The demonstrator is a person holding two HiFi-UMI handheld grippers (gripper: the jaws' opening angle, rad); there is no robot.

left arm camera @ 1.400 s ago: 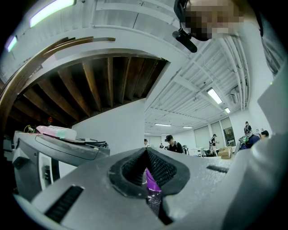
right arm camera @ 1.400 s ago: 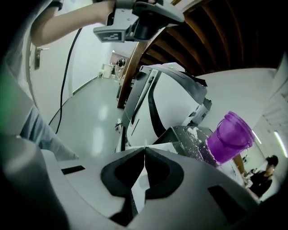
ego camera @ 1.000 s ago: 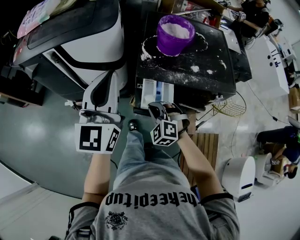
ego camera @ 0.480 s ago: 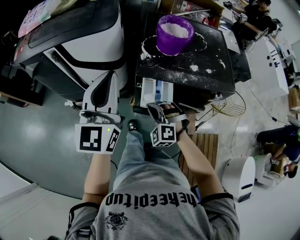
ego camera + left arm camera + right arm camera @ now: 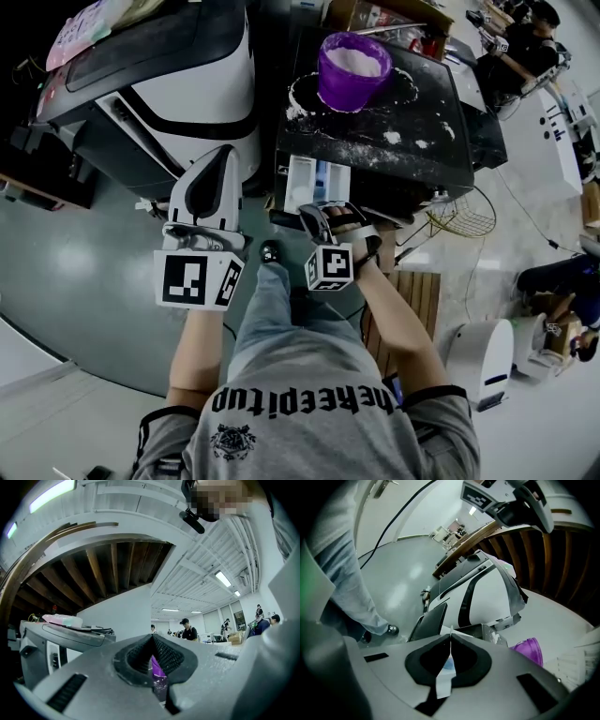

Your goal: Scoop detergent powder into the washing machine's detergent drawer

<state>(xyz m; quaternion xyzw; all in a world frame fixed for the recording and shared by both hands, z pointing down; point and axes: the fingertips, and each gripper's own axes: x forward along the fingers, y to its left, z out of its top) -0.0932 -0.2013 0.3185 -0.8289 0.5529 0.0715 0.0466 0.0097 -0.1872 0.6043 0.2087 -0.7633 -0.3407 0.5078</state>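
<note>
Black and dusted with spilled white powder (image 5: 361, 150), the washing machine (image 5: 422, 141) fills the far right of the head view, with a white-and-black appliance (image 5: 187, 103) to its left. Both sit a little lower and further right in the picture than half a second ago, though nothing on them has moved.

A purple tub (image 5: 339, 94) stands at the far edge of the machine's top, ringed by spilled powder and holding a heap of white detergent powder (image 5: 358, 62).

The detergent drawer (image 5: 298, 183) is pulled out from the machine's near left corner. It has pale compartments on the left and a blue one (image 5: 330, 178) to the right. Whether any powder lies in them cannot be made out.

The left gripper (image 5: 223, 155) hangs left of the drawer, over the floor in front of the white appliance, much where it was. Its own view shows its jaws pressed together with nothing between them.

The right gripper (image 5: 317, 212) sits just at the drawer's near edge. Its marker cube (image 5: 329, 267) is as it was half a second ago, after turning slightly from a second back. Its jaws are also closed and empty, with the drawer seen beyond them.
</note>
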